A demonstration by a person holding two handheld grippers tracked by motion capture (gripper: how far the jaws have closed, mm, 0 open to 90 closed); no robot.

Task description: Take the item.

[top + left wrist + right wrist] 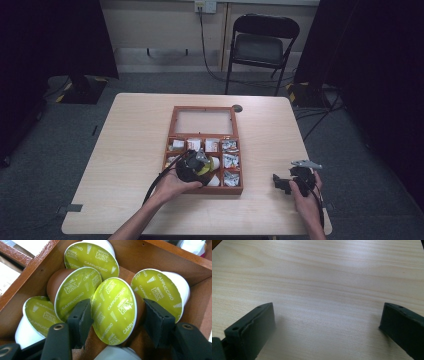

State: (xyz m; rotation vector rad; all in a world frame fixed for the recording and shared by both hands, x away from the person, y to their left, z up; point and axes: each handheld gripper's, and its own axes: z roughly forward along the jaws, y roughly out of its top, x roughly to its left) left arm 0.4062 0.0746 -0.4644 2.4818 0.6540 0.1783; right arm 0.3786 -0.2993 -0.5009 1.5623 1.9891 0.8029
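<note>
A wooden box [172,134] with its glass-paned lid laid open sits in the middle of the pale wood counter [130,130], and its compartments hold small packets and coffee capsules. The left tongs [192,167], held in the person's left hand [175,186], reach down into a near compartment of the box. In the left gripper view the left tongs [113,315] have their two black jaws on either side of one brown capsule [113,311] with a green foil top printed "Cappuccino"; the left jaw lies against the foil rim and the right jaw sits close to the capsule's side, though whether they actually squeeze it I cannot tell. Four other green-topped capsules crowd around it in the same compartment: a white one [91,257] at the far wall, a brown one [75,287] just beside it, a white one [37,315] at the left and a white one [160,290] at the right. The right tongs [287,184] are held in the right hand [305,202] near the counter's right edge, well apart from the box. In the right gripper view the right tongs [327,325] have their jaws spread wide over bare wood, grasping nothing.
</note>
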